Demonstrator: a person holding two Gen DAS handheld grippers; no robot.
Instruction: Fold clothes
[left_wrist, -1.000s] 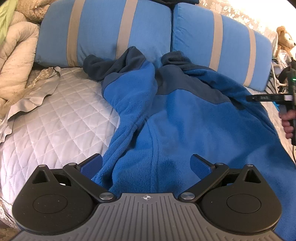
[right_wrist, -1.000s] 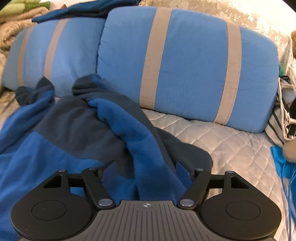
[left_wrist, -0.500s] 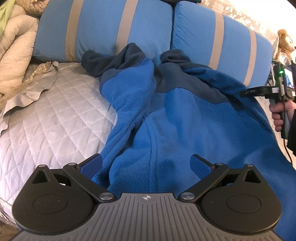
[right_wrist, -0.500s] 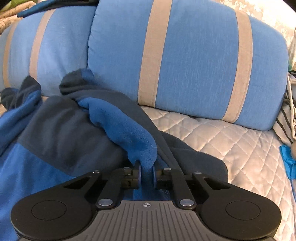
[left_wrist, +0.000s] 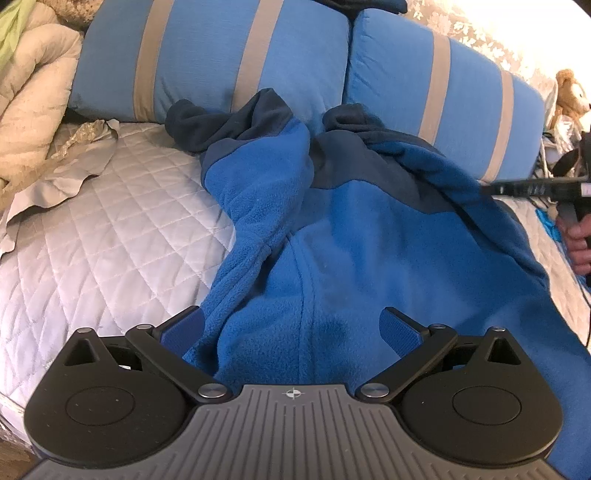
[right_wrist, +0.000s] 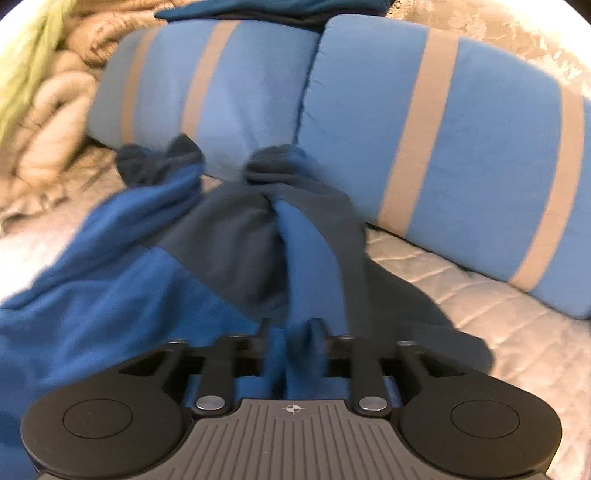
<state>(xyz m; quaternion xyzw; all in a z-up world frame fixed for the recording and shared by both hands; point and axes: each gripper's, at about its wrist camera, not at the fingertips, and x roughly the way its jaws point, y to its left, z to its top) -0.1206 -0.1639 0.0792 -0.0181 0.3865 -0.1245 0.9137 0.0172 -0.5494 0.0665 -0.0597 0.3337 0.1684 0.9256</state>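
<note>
Two blue cushions with beige stripes stand side by side along the far edge of a bed covered by a white quilted bedspread in the left wrist view. A cream rumpled blanket is piled at the far left, and a tan plush toy sits at the far right. The royal-blue fleece jacket with navy shoulders lies lengthwise on the bed, its navy collar end touching the cushions and its body running back toward the camera. Bare quilt lies open to its left. The left gripper is spread wide, its fingers apart over the near part of the fleece, gripping nothing. At the right edge the right gripper reaches in against the jacket's sleeve.

In the blurred right wrist view, the same cushions back the bed, with bare bedspread to the right of the jacket. The right gripper is clenched on a raised fold of blue sleeve, which stretches away toward the collar.
</note>
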